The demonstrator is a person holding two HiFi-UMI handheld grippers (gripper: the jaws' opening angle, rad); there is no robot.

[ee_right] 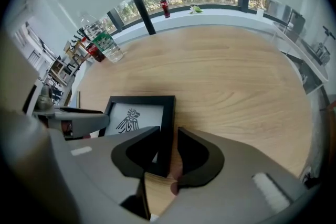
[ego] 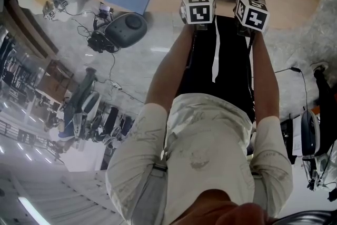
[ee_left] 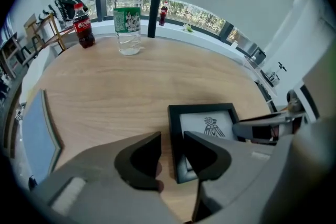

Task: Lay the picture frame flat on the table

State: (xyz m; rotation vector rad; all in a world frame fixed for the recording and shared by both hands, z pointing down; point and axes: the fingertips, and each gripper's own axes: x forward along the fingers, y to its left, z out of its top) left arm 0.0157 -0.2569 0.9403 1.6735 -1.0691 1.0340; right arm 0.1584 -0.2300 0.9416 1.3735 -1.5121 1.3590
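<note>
- Near person-side edge of pale wooden table: black-rimmed picture frame w/ bird print, lying flat.
- Left gripper & right gripper: jaws apart, straddling opposite side rails, gripping nothing.
- Risk: crooked withdrawal snags a rail, drags frame off edge.
- Frame's near corners hidden by jaws.

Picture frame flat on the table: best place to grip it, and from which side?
Probably the black side rails of the picture frame, from above. It lies flat and face up, so only the narrow rails give a gripper two opposing faces. The left gripper and right gripper each straddle one rail, open.
</note>
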